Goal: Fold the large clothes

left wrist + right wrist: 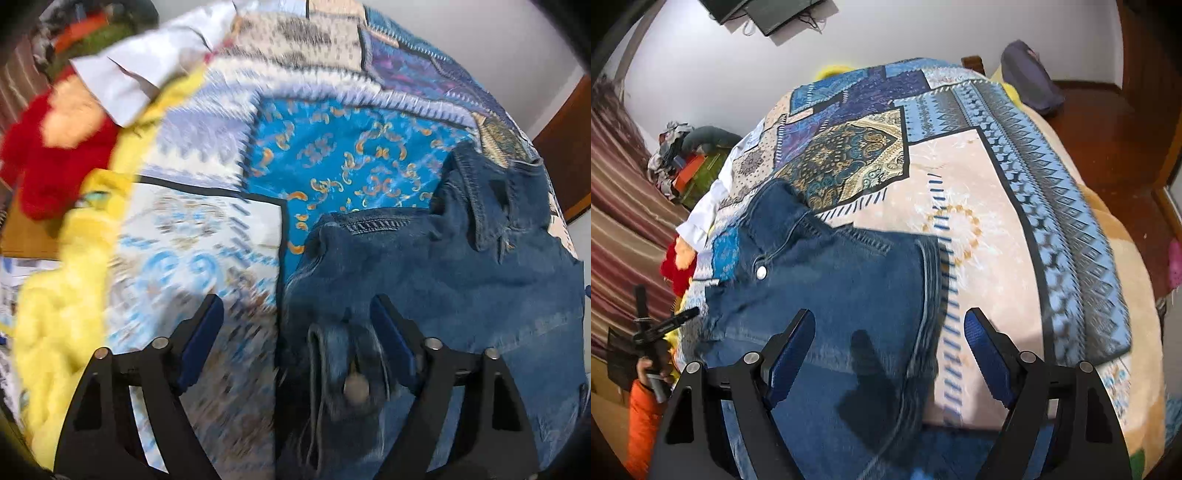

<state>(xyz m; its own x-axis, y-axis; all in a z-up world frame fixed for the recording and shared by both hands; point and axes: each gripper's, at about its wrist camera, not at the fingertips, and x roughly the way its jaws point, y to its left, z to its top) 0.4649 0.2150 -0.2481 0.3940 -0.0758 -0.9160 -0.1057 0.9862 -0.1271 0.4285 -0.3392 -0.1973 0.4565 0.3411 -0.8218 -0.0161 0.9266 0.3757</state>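
Observation:
A pair of blue jeans (443,266) lies on a patterned blanket (351,147) on the bed; it also shows in the right wrist view (842,280), with its metal button (761,273) at the left. My left gripper (297,317) is open over the jeans' left edge, where a blurred metal button (355,386) shows between the fingers. My right gripper (890,328) is open over the jeans' right edge and holds nothing. The left gripper (665,325) shows at the left edge of the right wrist view, in a hand.
Yellow (62,314), red (48,170) and white (147,70) clothes are piled at the bed's left side. The blanket (1015,206) stretches right of the jeans. A striped curtain (617,206), a cluttered crate (694,173), a wooden floor (1108,122) and a grey bag (1030,77) surround the bed.

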